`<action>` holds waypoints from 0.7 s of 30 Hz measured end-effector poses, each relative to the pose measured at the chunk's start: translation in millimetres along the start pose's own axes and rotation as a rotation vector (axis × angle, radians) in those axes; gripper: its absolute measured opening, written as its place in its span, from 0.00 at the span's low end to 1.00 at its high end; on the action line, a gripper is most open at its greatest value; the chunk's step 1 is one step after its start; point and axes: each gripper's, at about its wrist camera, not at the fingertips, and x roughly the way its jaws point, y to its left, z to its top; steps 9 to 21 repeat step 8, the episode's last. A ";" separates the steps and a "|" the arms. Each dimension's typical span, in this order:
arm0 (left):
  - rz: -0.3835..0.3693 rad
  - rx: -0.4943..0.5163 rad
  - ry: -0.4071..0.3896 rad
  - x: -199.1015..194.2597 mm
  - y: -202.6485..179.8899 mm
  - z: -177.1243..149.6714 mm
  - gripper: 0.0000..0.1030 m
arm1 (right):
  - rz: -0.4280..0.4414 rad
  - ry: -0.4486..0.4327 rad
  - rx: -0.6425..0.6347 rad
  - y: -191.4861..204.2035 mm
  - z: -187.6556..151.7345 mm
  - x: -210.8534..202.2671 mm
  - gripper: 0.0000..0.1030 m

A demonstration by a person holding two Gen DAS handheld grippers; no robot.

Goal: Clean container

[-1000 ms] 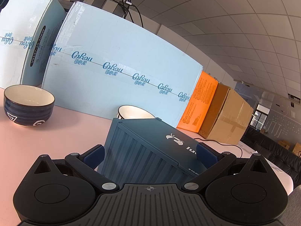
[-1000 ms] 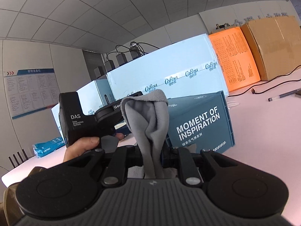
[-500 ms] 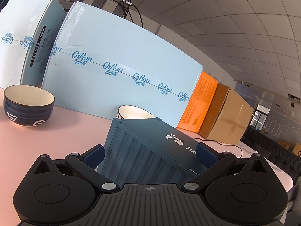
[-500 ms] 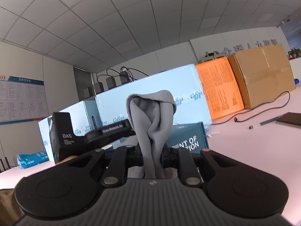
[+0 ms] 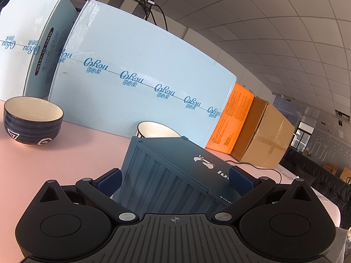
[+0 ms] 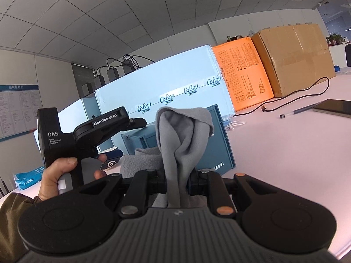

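A dark blue ribbed plastic container point(image 5: 175, 171) sits on the pink table, tilted in the left wrist view. My left gripper point(image 5: 174, 178) has a blue pad on each side of it and is shut on it. In the right wrist view the container point(image 6: 217, 146) stands behind a grey cloth point(image 6: 184, 140). My right gripper point(image 6: 176, 179) is shut on the cloth, which stands up between the fingers. The left gripper's body point(image 6: 87, 135) and the hand holding it show at left.
A dark blue bowl point(image 5: 33, 120) stands at far left and a second bowl point(image 5: 156, 130) behind the container. Large light blue boxes point(image 5: 142, 83), an orange box point(image 5: 232, 122) and a cardboard box point(image 5: 265, 135) line the back. A cable point(image 6: 296, 94), pen point(image 6: 300, 110) and phone point(image 6: 333, 107) lie at right.
The right gripper's view rose and then dropped back, now closer to the container with the cloth in front of it. The left gripper has held still on the container.
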 end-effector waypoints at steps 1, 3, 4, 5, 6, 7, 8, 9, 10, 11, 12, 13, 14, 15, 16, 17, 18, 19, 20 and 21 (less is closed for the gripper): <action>-0.003 -0.005 0.003 0.4 0.6 0.3 1.00 | 0.003 -0.007 0.008 -1.0 1.8 -0.2 0.17; -0.009 -0.016 0.010 1.2 2.2 0.8 1.00 | 0.010 -0.020 0.018 -2.2 4.6 -0.9 0.17; -0.012 -0.020 0.013 1.5 2.8 1.0 1.00 | 0.011 -0.028 0.020 -2.5 5.6 -1.4 0.17; -0.015 -0.023 0.015 1.9 3.3 1.2 1.00 | 0.012 -0.035 0.021 -2.8 6.6 -1.8 0.17; -0.015 -0.020 0.014 1.9 3.1 1.3 1.00 | 0.014 -0.042 0.023 -3.1 7.4 -2.3 0.17; -0.013 -0.014 0.011 1.7 2.2 1.2 1.00 | 0.017 -0.048 0.025 -3.6 7.6 -2.8 0.17; -0.010 -0.007 0.008 1.5 1.3 1.0 1.00 | 0.017 -0.051 0.027 -4.1 7.6 -3.0 0.17; -0.010 -0.007 0.008 1.5 1.3 1.0 1.00 | 0.017 -0.051 0.027 -4.1 7.6 -3.0 0.17; -0.010 -0.007 0.008 1.5 1.3 1.0 1.00 | 0.017 -0.051 0.027 -4.1 7.6 -3.0 0.17; -0.010 -0.007 0.008 1.5 1.3 1.0 1.00 | 0.017 -0.051 0.027 -4.1 7.6 -3.0 0.17; -0.010 -0.007 0.008 1.5 1.3 1.0 1.00 | 0.017 -0.051 0.027 -4.1 7.6 -3.0 0.17; -0.010 -0.007 0.008 1.5 1.3 1.0 1.00 | 0.017 -0.051 0.027 -4.1 7.6 -3.0 0.17; -0.010 -0.007 0.008 1.5 1.3 1.0 1.00 | 0.017 -0.051 0.027 -4.1 7.6 -3.0 0.17; -0.010 -0.007 0.008 1.5 1.3 1.0 1.00 | 0.017 -0.051 0.027 -4.1 7.6 -3.0 0.17; -0.010 -0.007 0.008 1.5 1.3 1.0 1.00 | 0.017 -0.051 0.027 -4.1 7.6 -3.0 0.17; -0.010 -0.007 0.008 1.5 1.3 1.0 1.00 | 0.017 -0.051 0.027 -4.1 7.6 -3.0 0.17; -0.010 -0.007 0.008 1.5 1.3 1.0 1.00 | 0.017 -0.051 0.027 -4.1 7.6 -3.0 0.17; -0.010 -0.007 0.008 1.5 1.3 1.0 1.00 | 0.017 -0.051 0.027 -4.1 7.6 -3.0 0.17; -0.010 -0.007 0.008 1.5 1.3 1.0 1.00 | 0.017 -0.051 0.027 -4.1 7.6 -3.0 0.17; -0.010 -0.007 0.008 1.5 1.3 1.0 1.00 | 0.017 -0.051 0.027 -4.1 7.6 -3.0 0.17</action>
